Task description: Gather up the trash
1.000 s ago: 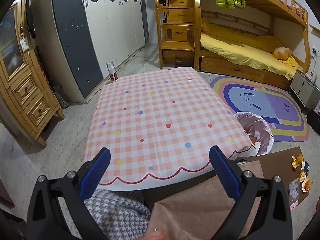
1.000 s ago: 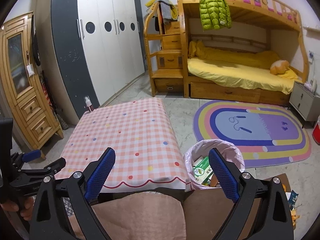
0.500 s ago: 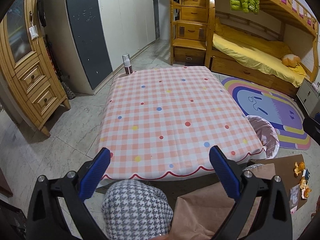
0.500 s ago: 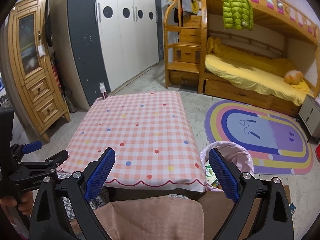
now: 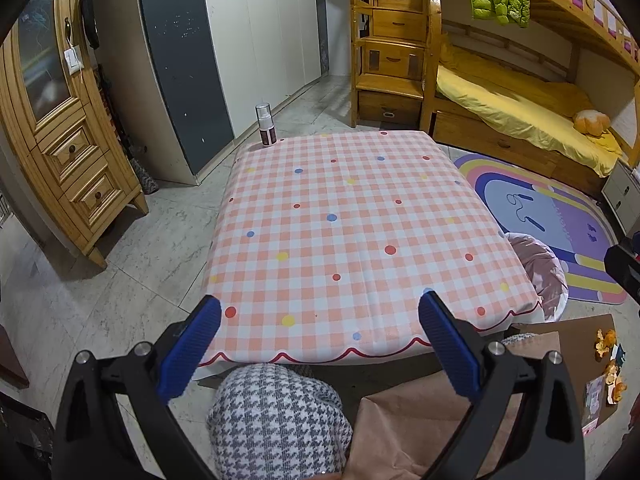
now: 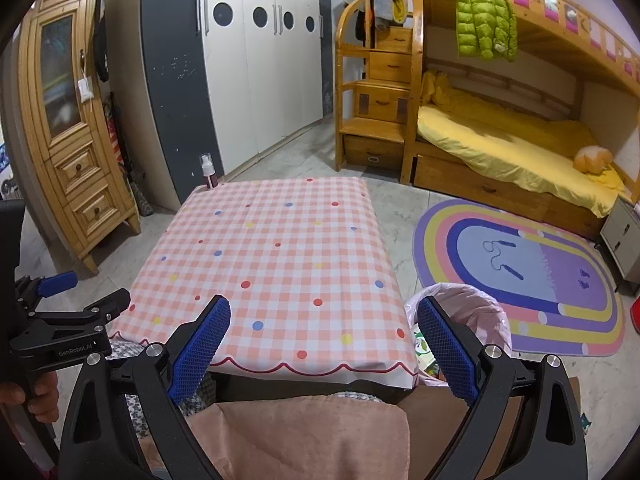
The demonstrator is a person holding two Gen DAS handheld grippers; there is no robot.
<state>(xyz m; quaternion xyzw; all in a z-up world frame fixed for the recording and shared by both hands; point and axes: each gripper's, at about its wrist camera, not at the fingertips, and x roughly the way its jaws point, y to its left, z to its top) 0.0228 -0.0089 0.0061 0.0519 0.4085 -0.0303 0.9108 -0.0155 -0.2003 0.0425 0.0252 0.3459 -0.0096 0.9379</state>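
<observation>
Trash (image 5: pixel 608 364) sits on the floor to the right of the bench (image 5: pixel 360 232): orange peel scraps and a couple of small wrappers on a brown cardboard sheet (image 5: pixel 560 336), well apart from both tools. Too small to tell exactly what each piece is. Bin (image 6: pixel 460 320), lined with a pink bag, stands at the bench's right near corner, just beside the cardboard; some packaging already inside.

Left tool (image 5: pixel 320 316) has jaws wide apart, nothing between them, hovering over the near bench edge. Right tool (image 6: pixel 324 320) likewise spread and empty, aimed at the near right corner with the bin behind its right finger. Bench top carries only a spray bottle (image 5: pixel 266 126) at the far left corner, probably not trash.

Judgement: step in hand is reaching for floor scraps.
- use the right tool, it is nearer the cardboard
- swing right and tilt down until the scraps centre between the fingers
- take one piece per grab; peel is thin, so come in low and flat against the cardboard
- drop straight over the bin mouth and avoid snagging the bag rim
</observation>
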